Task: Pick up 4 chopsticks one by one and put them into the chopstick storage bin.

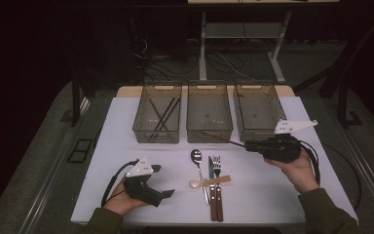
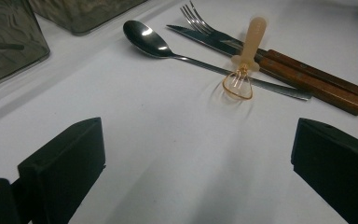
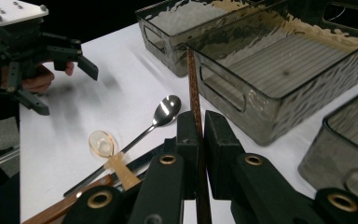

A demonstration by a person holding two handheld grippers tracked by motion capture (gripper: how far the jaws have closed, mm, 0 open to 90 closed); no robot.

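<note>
thing: chopstick point(image 3: 194, 88), single, thin, dark brown wood, mottled grain
state: clamped between the shut jaws of the right gripper point(image 3: 198, 133), off the table
pose: near level in high view point(image 1: 219, 138), lying left-right, free end pointing left; tilt hard to judge
where: right of table centre, free end just in front of the near wall of the middle bin point(image 1: 209, 131), hanging over the white table point(image 1: 126, 122)
contact: in right gripper view the free end crossed the near corner of that bin; touching or not, cannot tell
grip point: held near one end, long part sticking out past the jaws
hidden: short end behind the jaws, not visible
</note>
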